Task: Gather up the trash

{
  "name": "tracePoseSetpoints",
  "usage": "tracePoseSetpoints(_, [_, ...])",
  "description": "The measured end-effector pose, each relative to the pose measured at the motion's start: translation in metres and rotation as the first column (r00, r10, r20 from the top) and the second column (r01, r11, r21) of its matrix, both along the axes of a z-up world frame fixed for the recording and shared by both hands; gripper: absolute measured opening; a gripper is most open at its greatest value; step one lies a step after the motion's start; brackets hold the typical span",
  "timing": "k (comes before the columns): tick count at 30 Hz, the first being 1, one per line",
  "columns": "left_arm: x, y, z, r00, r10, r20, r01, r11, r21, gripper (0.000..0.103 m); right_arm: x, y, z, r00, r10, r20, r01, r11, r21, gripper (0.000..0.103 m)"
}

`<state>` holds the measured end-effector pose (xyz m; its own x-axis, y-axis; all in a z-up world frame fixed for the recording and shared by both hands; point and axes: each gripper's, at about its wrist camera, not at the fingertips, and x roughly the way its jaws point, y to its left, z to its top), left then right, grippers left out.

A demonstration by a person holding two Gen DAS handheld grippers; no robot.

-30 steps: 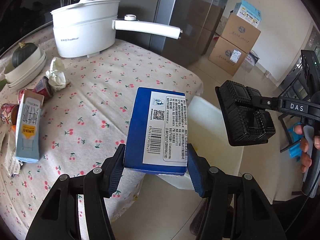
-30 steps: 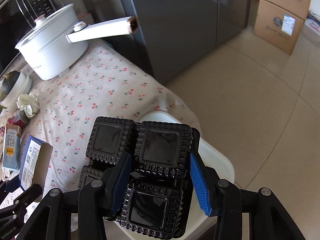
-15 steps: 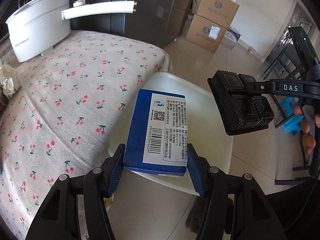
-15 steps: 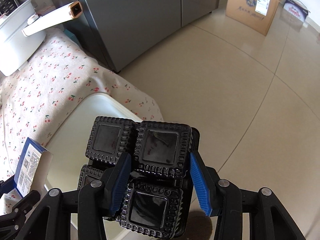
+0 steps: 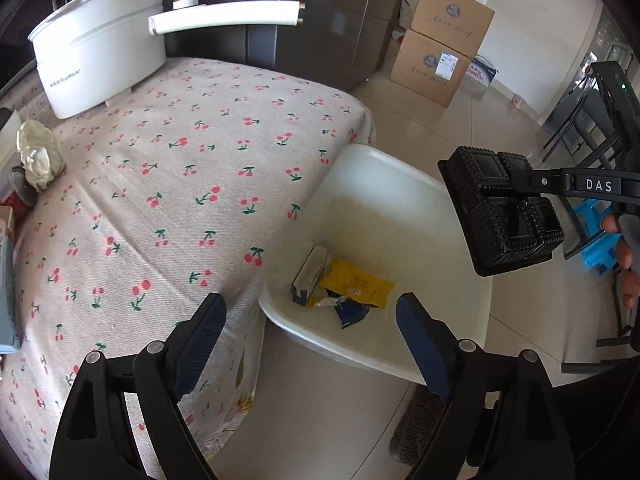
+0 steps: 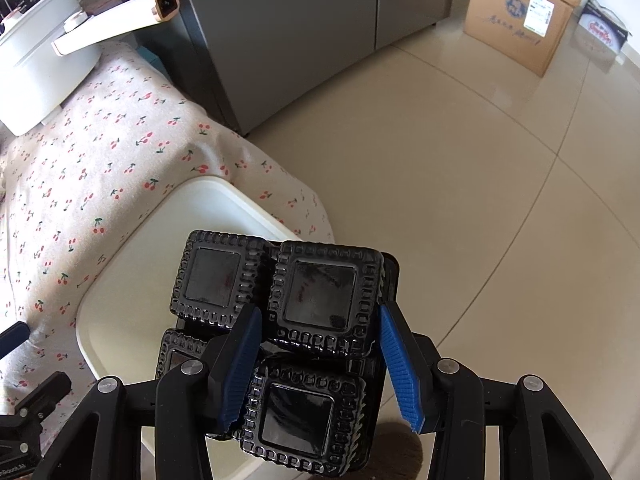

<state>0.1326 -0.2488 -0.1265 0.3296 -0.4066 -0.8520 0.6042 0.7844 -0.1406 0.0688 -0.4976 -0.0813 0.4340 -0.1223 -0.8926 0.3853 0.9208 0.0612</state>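
Two grippers sit over my white bin (image 5: 420, 216) beside the cherry-print surface (image 5: 180, 184). My left gripper (image 5: 311, 322) gapes wide with nothing in it, above the blue box (image 5: 308, 276) and yellow wrapper (image 5: 356, 282) lying inside. My right gripper (image 6: 318, 356) clamps the black plastic tray (image 6: 304, 312) over the bin's rim.

Our wide-open left gripper (image 5: 310, 330) hangs above the near rim of the white plastic bin (image 5: 384, 354), whose mouth stands unobstructed; only flat wrappers and a small box (image 5: 309, 274) lie at its bottom. The cherry-print tablecloth's edge (image 5: 276, 208) bounds the bin on the left. To the right, the black moulded plastic tray (image 6: 276, 320) clamped in our right gripper (image 6: 318, 360) fills the air beside the bin's far rim. The white long-handled electric pot (image 5: 100, 60) stands well apart.
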Motion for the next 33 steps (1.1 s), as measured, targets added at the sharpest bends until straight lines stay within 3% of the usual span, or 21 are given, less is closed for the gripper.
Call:
tracePoseSetpoints(9, [0.013,0.065,0.026,0.990,0.137,0.021,-0.137,0.991,-0.006,0.092,0.013,0.018,-0.004,0.999,0.021,-0.027,-0.022,0.999,-0.027,0.054])
tracePoseSetpoints(15, [0.018,0.109,0.045,0.975,0.223,0.022,-0.222,0.974,-0.035,0.101,0.019,0.030,0.000,1.000,0.018,-0.009,-0.018,1.000,-0.006,0.055])
tracePoseSetpoints(17, [0.019,0.124,0.050,0.969,0.246,0.024,-0.245,0.969,-0.040,0.102,0.022,0.034,0.001,1.000,0.022,0.006,-0.022,1.000,0.022,0.073])
tracePoseSetpoints(19, [0.018,0.137,0.054,0.963,0.268,0.025,-0.267,0.963,-0.044,0.102,0.024,0.040,0.005,0.999,0.025,0.026,-0.026,0.999,0.038,0.084])
tracePoseSetpoints(33, [0.019,0.224,0.067,0.910,0.416,0.003,-0.415,0.909,-0.049,0.102,0.049,0.105,0.026,0.992,0.098,0.085,-0.105,0.991,0.080,0.089])
